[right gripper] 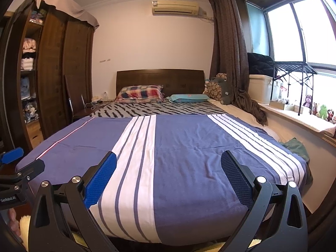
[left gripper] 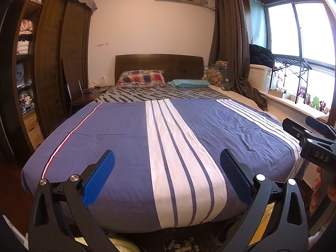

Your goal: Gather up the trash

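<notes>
Trash [left gripper: 180, 246] below bed [left gripper: 126, 138] foot

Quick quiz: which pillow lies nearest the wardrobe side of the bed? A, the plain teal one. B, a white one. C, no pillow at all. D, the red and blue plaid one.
D: the plaid pillow sits at the headboard end toward the wardrobe, while the teal pillow lies toward the curtain side.

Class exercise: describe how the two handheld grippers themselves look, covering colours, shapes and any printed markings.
Both grippers match. The left gripper and right gripper each have black angular arms with triangular cut-outs and round silver bolts, ending in flat blue pads with a fine grid texture. White lettering shows on each body: "DAS" on the right gripper's, "GenRobot.AI" on the left's. No sleeves or cables are visible.
</notes>
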The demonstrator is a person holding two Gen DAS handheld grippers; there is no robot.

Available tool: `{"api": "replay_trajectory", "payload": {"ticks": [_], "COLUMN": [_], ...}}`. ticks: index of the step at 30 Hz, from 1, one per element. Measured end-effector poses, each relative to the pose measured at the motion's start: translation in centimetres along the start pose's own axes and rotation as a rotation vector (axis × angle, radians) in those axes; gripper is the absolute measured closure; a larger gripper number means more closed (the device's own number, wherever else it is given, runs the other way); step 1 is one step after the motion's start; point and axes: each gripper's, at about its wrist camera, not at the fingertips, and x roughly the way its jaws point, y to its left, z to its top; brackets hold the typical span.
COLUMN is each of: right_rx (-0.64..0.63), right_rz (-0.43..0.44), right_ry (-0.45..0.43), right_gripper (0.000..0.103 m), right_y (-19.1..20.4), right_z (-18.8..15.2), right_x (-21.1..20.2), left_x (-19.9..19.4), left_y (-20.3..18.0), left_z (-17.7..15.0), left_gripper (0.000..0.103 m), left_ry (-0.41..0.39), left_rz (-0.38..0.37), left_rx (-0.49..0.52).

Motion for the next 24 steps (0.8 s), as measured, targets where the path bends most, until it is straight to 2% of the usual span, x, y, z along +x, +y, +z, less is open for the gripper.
{"api": "replay_trajectory", "payload": {"ticks": [24], "right_rx": [0.000], "right_rz": [0.005], "right_ry": [0.009], "right_gripper": [0.003], "right_y": [0.34], "right_z": [-0.17], "right_x": [0.33], "left_x": [0.26], "left_y": [0.01], "left_z": [-0.28], "left_gripper": [0.008], "left_ry": [-0.002], "left_rz": [0.007], "left_rx": [-0.008]}}
